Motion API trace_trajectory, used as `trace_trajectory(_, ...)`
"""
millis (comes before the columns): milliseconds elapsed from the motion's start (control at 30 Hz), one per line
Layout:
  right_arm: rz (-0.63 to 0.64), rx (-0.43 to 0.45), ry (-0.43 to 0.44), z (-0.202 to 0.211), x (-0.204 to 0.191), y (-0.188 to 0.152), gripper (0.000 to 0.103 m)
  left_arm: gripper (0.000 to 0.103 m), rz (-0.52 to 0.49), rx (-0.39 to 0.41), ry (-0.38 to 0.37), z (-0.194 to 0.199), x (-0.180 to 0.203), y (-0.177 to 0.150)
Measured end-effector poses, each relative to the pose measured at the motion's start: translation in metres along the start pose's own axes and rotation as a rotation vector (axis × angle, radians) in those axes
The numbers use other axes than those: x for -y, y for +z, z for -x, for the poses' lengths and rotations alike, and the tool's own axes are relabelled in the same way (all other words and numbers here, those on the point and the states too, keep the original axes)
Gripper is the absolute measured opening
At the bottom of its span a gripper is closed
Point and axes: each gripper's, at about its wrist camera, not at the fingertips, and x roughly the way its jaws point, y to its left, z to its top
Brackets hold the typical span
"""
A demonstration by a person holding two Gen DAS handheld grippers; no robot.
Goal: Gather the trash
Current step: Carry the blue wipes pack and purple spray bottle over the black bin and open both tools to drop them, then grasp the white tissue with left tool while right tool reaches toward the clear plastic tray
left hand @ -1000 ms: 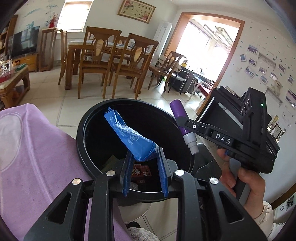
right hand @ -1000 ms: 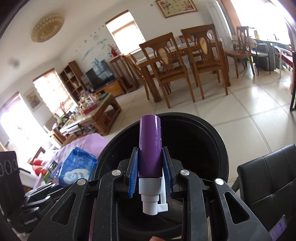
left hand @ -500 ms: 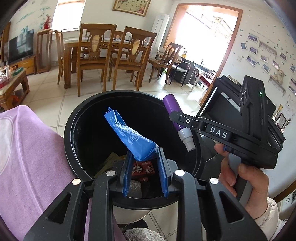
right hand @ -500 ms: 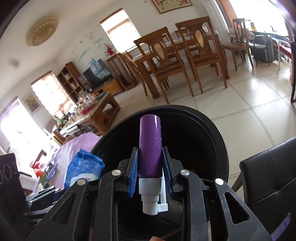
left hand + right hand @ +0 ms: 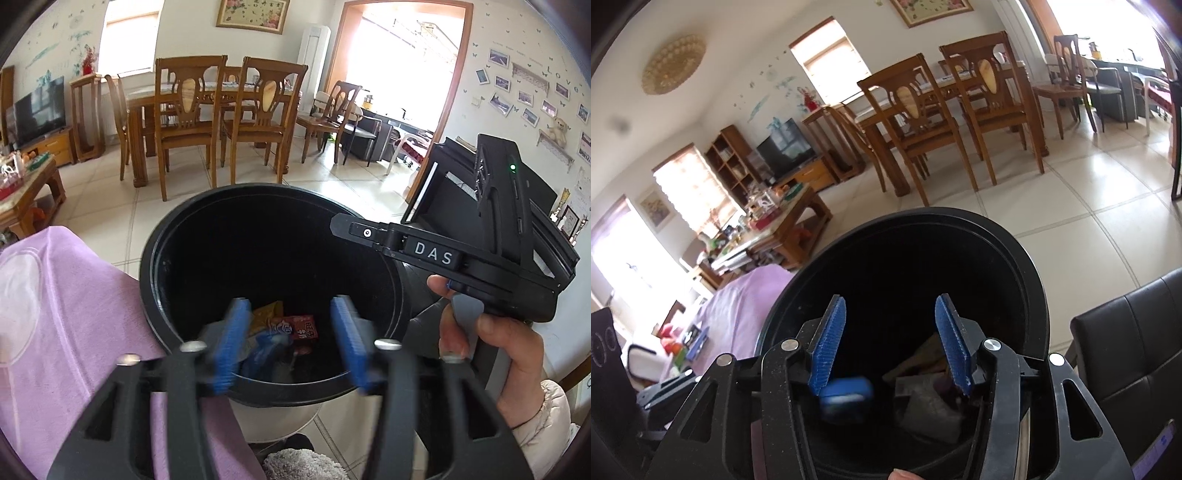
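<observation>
I am holding my left gripper [image 5: 290,345] and right gripper [image 5: 890,345] spread apart over the black bin [image 5: 155,280] rim, lower centre; trash [image 5: 295,328] inside is blurring.

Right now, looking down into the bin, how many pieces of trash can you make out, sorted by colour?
Blue packet: 1
Red packet: 1
Yellow wrapper: 1
Grey bag: 1
Total: 4 pieces that I can make out in the black bin; its bottom is dark, so more may be hidden.
</observation>
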Motion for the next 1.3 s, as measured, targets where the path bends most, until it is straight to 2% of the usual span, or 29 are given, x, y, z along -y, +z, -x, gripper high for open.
trace_trajectory(33, 0.0, 0.004, 0.008, 0.001, -0.002, -0.001, 0.06, 0.077, -0.004, 0.02, 0.013, 0.005, 0.001, -0.001)
trace_trajectory(100, 0.001, 0.015, 0.014, 0.005, -0.007, -0.002, 0.065, 0.077, -0.014, 0.045, 0.027, 0.013, 0.001, -0.001)
trace_trajectory(167, 0.001, 0.022, 0.019, 0.008, -0.01, -0.002, 0.07, 0.085, -0.013, 0.054, 0.042, 0.021, -0.001, -0.002)
trace_trajectory(233, 0.004, 0.029, 0.027, 0.011, -0.017, -0.004, 0.075, 0.087, -0.007, 0.073, 0.058, 0.031, -0.004, -0.004)
trace_trajectory(400, 0.036, 0.025, 0.034, 0.014, -0.044, -0.011, 0.08, 0.092, 0.012, 0.101, 0.095, 0.056, -0.016, -0.012)
trace_trajectory(567, 0.094, 0.011, 0.067, 0.012, -0.087, -0.021, 0.082, 0.096, 0.057, 0.122, 0.141, 0.083, -0.038, -0.029)
trace_trajectory(867, 0.209, -0.044, 0.134, -0.012, -0.185, -0.047, 0.083, 0.097, 0.261, 0.15, 0.266, 0.141, -0.134, -0.075)
trace_trajectory(967, 0.245, -0.068, 0.158, -0.024, -0.216, -0.058, 0.083, 0.097, 0.344, 0.143, 0.341, 0.159, -0.171, -0.094)
trace_trajectory(1067, 0.279, -0.093, 0.183, -0.036, -0.248, -0.07, 0.083, 0.096, 0.425, 0.107, 0.432, 0.171, -0.21, -0.112)
trace_trajectory(1200, 0.322, -0.123, 0.214, -0.051, -0.278, -0.081, 0.083, 0.095, 0.495, 0.037, 0.461, 0.17, -0.249, -0.129)
trace_trajectory(1300, 0.349, -0.134, 0.227, -0.057, -0.296, -0.089, 0.083, 0.094, 0.507, -0.016, 0.46, 0.162, -0.268, -0.133)
